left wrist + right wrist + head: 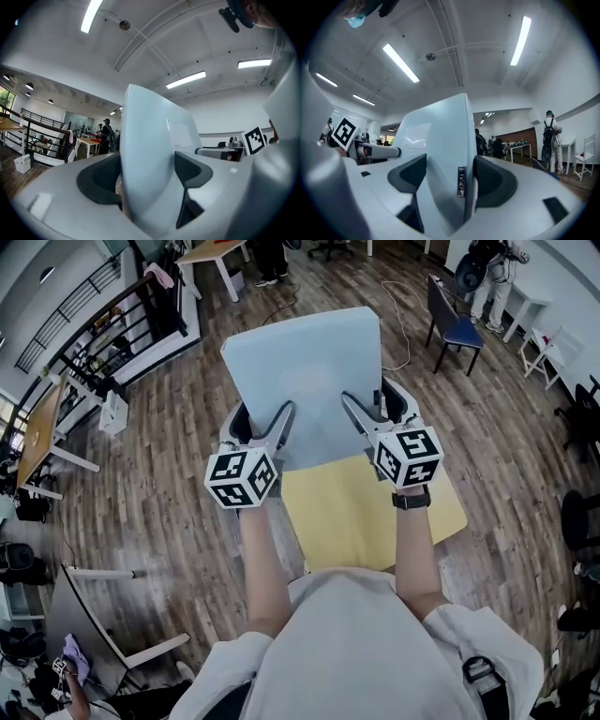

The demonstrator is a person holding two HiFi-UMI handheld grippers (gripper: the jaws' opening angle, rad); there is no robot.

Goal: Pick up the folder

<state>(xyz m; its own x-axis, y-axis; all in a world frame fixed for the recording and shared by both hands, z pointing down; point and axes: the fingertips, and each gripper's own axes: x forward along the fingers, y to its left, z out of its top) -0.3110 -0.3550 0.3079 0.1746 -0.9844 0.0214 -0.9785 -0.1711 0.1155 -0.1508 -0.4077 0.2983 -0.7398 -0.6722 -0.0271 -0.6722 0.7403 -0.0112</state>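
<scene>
Folder [305,371] clamped upright by left tool [263,423] and right tool [375,411], over yellow table [375,521], wood floor [169,512].

This is an open-plan office or lab. A wood floor [178,418] spreads round the yellow table [356,521], with a blue chair [459,331] beyond it to the right, a black railing [103,324] far to its left and a desk [214,251] farther off. Strip lights [401,62] line the white ceiling [487,56].

Head view: overhead, steeply down.
Left gripper view: close along its jaws, tilted toward ceiling [154,42].
Right gripper view: likewise, seemingly.
Shared: folder [305,381], all three.
</scene>
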